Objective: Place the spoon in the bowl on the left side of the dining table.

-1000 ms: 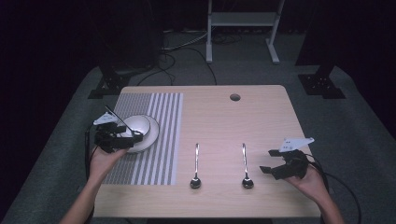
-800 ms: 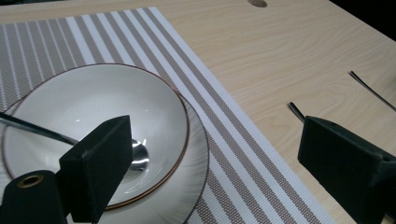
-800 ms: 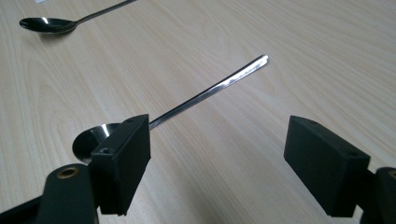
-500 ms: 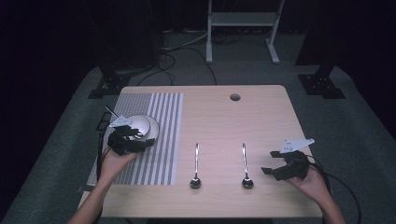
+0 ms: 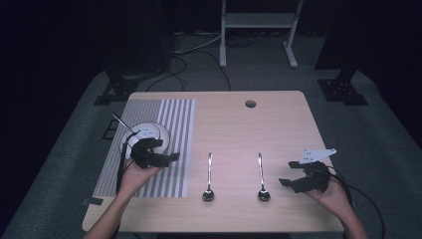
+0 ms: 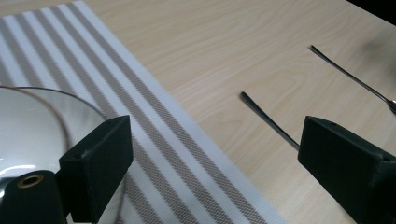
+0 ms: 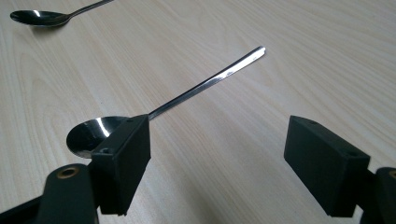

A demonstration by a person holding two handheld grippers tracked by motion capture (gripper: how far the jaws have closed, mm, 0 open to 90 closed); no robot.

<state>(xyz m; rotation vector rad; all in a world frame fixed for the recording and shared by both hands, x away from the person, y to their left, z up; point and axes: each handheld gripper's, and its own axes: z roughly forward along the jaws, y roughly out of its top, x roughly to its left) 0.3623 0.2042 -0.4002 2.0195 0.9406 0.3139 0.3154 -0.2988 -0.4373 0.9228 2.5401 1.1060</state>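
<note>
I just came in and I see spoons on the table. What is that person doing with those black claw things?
A person holds a gripper in each hand at a wooden table. The left gripper, jaws open, hovers over a striped placemat beside a glass bowl. The right gripper, also open, points at the nearer of two spoons. Both spoons lie flat on the table, the other one nearer the mat. Nothing is being held.
</note>
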